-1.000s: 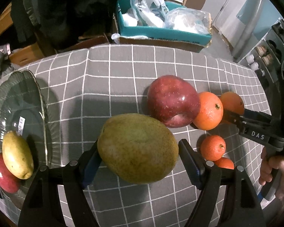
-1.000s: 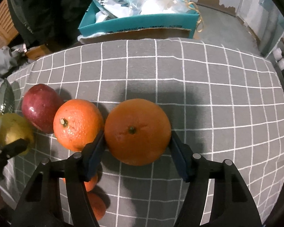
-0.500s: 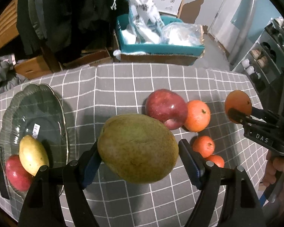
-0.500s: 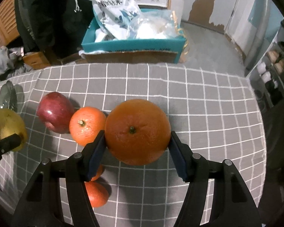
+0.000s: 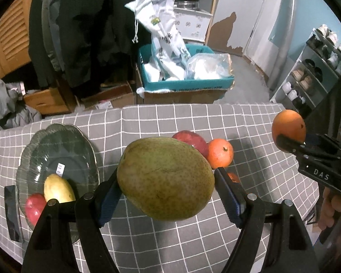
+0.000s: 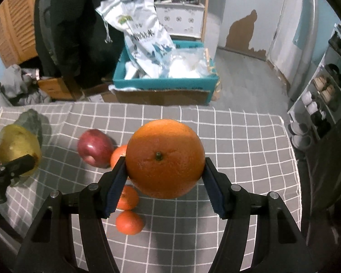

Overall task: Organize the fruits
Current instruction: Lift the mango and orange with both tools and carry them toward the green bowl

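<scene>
My left gripper (image 5: 166,182) is shut on a large green mango (image 5: 166,178) and holds it well above the table. My right gripper (image 6: 164,170) is shut on a big orange (image 6: 164,158), also lifted; it shows at the right of the left wrist view (image 5: 288,127). On the grey checked cloth (image 5: 147,118) lie a red apple (image 6: 94,147), an orange (image 5: 220,153) and two small mandarins (image 6: 129,221). A dark glass plate (image 5: 63,150) at the left holds a yellow mango (image 5: 58,190) and a red apple (image 5: 35,207).
A teal box (image 5: 184,84) with white bags stands on the floor beyond the table's far edge. Dark clothes hang at the back left. A shoe rack (image 5: 318,68) stands at the right. A dark flat object (image 5: 11,211) lies by the plate's left side.
Both grippers have risen with their fruit, and the table now looks farther below. The orange has left the group beside the apple.
</scene>
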A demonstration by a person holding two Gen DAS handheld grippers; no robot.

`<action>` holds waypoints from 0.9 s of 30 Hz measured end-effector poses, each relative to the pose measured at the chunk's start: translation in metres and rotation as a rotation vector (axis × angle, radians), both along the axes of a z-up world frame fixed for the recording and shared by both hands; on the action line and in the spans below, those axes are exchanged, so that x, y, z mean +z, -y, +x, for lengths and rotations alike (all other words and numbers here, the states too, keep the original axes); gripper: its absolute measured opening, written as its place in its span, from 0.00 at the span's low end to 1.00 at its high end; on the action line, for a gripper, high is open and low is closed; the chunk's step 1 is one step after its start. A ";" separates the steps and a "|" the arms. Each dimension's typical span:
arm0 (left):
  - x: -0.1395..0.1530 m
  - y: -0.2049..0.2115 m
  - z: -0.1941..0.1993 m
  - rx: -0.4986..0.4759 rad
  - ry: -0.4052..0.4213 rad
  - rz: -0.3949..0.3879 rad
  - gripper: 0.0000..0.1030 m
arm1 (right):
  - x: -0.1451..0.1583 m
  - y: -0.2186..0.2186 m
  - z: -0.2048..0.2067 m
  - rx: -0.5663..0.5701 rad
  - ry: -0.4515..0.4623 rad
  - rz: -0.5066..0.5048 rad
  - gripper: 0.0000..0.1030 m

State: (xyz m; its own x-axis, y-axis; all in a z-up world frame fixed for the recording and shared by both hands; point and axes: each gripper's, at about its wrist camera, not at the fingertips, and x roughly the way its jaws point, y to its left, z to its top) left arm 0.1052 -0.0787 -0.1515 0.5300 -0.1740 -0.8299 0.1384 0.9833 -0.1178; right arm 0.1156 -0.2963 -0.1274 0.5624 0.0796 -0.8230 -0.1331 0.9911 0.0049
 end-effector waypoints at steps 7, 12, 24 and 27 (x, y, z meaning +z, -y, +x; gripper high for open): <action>0.018 -0.006 -0.009 -0.002 0.042 -0.005 0.78 | 0.026 -0.008 -0.013 0.031 0.059 0.003 0.63; 0.031 -0.010 -0.017 -0.001 0.077 -0.005 0.78 | 0.042 -0.013 -0.019 0.046 0.093 0.015 0.63; 0.061 -0.032 -0.033 0.026 0.162 -0.022 0.78 | 0.070 -0.033 -0.033 0.094 0.159 0.032 0.63; 0.067 -0.037 -0.035 0.033 0.177 -0.020 0.78 | 0.076 -0.041 -0.034 0.110 0.172 0.036 0.63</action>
